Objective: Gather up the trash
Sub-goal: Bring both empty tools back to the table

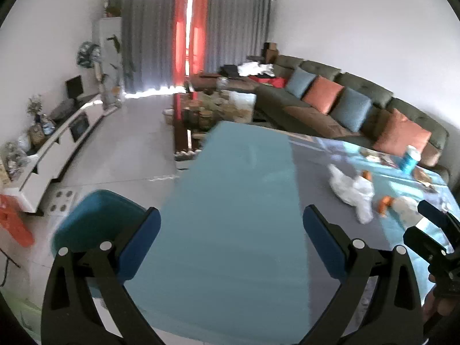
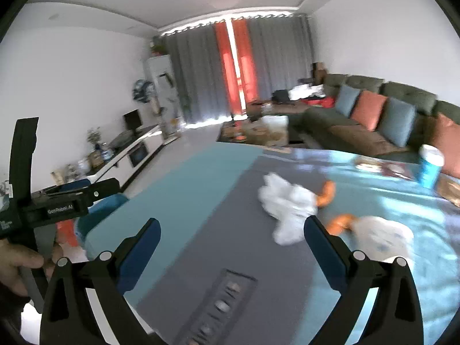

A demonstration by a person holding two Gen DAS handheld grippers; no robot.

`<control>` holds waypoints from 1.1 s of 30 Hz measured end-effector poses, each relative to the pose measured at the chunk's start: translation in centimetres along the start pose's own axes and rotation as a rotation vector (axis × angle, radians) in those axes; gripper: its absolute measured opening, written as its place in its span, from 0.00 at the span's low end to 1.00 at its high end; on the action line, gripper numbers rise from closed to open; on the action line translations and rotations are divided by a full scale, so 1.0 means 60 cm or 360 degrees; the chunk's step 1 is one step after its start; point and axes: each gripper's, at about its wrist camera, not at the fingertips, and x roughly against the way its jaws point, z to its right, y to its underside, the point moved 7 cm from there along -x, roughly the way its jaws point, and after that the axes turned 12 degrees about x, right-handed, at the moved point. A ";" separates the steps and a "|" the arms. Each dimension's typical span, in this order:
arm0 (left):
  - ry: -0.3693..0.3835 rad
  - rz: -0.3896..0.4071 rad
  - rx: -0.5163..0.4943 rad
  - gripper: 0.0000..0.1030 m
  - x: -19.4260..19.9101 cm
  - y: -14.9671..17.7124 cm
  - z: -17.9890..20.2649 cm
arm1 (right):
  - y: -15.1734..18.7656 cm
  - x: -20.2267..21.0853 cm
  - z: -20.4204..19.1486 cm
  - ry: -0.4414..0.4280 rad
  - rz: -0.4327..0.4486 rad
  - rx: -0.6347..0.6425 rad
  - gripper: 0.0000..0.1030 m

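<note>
Crumpled white tissue (image 2: 287,207) lies on the blue and grey table cloth, with orange peel pieces (image 2: 326,192) and a second white wad (image 2: 382,235) beside it. The same trash shows in the left wrist view (image 1: 353,192). My right gripper (image 2: 231,234) is open and empty above the table, the tissue just left of its right finger. My left gripper (image 1: 231,224) is open and empty over the table's left part. A teal bin (image 1: 95,224) stands on the floor by the table's left edge.
A blue and white can (image 2: 429,169) stands at the table's far right. A green sofa (image 1: 345,97) with cushions runs behind the table. A low coffee table (image 1: 212,106) and a white TV bench (image 1: 57,141) stand farther off.
</note>
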 end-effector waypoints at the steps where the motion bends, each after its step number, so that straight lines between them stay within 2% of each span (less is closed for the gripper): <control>1: 0.0027 -0.0009 -0.0019 0.95 0.000 0.008 0.016 | 0.008 0.013 0.010 0.0037 0.0005 -0.0009 0.93; 5: 0.0117 -0.0044 -0.0066 0.95 -0.011 0.032 0.064 | 0.041 0.058 0.058 0.0226 -0.0006 -0.0021 0.93; 12: 0.0131 -0.0122 -0.0214 0.95 -0.071 0.070 0.165 | 0.087 0.094 0.145 0.0464 -0.0039 -0.0146 0.93; 17: 0.0126 -0.0126 -0.0301 0.95 -0.108 0.070 0.221 | 0.113 0.091 0.179 0.0541 -0.0084 -0.0188 0.93; 22: 0.0133 -0.0139 -0.0350 0.95 -0.128 0.063 0.248 | 0.123 0.084 0.193 0.0579 -0.0117 -0.0219 0.93; 33: 0.0129 -0.0178 -0.0390 0.95 -0.162 0.064 0.263 | 0.118 0.057 0.217 0.0594 -0.0170 -0.0249 0.93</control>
